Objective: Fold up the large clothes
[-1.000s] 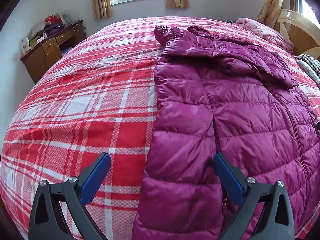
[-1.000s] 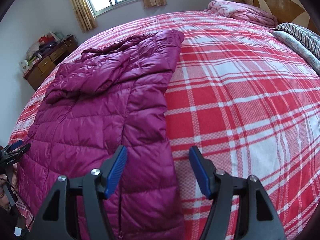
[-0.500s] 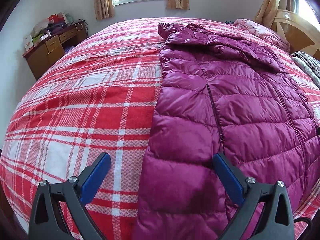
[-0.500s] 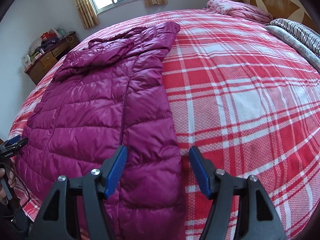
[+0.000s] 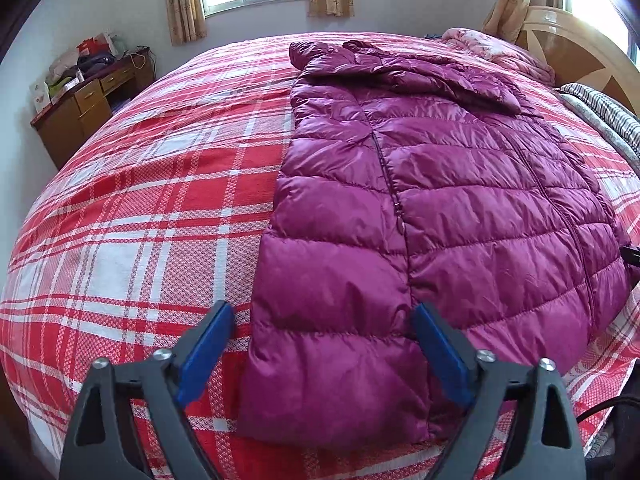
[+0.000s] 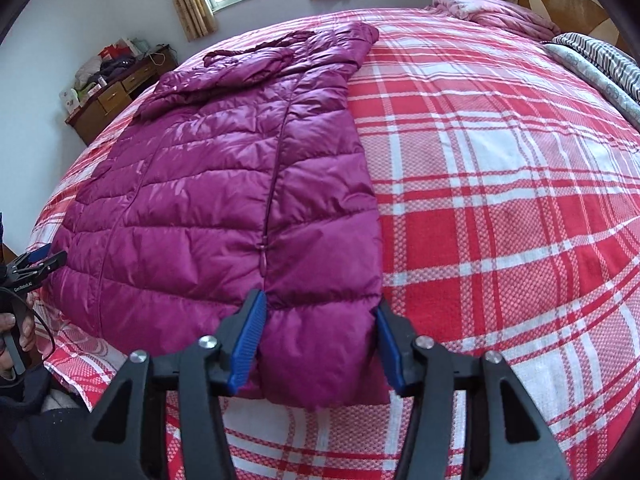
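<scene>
Fingers of both the left gripper point(image 5: 320, 344) and the right gripper point(image 6: 318, 334) have just been closing around the hem corners of the purple jacket point(image 5: 432, 200), lying flat on the plaid bed point(image 5: 160, 200), not yet pinching; next, clamp and fold the hem toward the collar.
</scene>
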### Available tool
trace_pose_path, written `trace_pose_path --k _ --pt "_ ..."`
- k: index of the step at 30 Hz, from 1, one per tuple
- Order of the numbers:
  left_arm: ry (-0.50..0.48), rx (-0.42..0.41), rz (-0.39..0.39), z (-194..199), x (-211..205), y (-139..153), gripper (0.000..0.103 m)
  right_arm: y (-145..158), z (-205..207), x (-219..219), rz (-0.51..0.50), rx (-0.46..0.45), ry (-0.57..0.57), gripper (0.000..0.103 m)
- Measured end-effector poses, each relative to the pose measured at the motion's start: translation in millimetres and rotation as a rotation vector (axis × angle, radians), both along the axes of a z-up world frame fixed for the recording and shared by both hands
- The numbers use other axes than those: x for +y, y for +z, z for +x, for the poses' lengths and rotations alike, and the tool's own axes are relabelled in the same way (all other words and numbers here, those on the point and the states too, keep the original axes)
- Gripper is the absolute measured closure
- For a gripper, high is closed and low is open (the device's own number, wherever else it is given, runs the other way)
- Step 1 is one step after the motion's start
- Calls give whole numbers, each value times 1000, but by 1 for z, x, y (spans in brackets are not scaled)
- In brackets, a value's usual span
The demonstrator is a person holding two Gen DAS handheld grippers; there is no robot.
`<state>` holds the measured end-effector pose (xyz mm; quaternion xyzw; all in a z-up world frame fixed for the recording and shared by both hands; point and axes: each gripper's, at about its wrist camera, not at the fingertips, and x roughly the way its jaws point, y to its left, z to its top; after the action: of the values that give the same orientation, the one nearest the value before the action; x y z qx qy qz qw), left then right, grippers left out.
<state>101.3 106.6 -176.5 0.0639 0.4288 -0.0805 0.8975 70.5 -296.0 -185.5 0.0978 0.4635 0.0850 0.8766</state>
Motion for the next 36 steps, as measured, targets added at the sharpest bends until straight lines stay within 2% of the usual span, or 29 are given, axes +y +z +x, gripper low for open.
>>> trace_pose_path --k 1,3,4,7,12,17,24,26,28,36 --pt "-16 -6 -1 -3 -2 2 63 0 0 1 25 2 19 85" --pt "-62 16 -45 -4 -3 6 91 6 -4 5 16 -25 31 91" --pt "-65 19 -67 -5 -2 10 95 12 -6 7 6 -53 34 93" --pt "-79 -29 -95 -11 0 30 97 40 -16 4 28 -145 20 94" --pt "-107 -148 -202 -29 10 87 99 96 -39 -8 68 -304 -22 95" --pt "-151 -250 -308 -55 24 142 99 139 -62 -19 140 -412 -31 96" --pt "-205 -371 -375 -86 32 200 99 194 -94 -30 202 -564 -34 96" --pt "-222 -380 -372 -82 29 204 99 199 -94 -32 195 -588 -45 96" --pt "-229 -373 -329 -64 22 200 99 197 -82 -35 182 -583 -61 96" --pt "-178 -278 -296 50 9 171 99 176 2 -49 179 -508 -152 96"
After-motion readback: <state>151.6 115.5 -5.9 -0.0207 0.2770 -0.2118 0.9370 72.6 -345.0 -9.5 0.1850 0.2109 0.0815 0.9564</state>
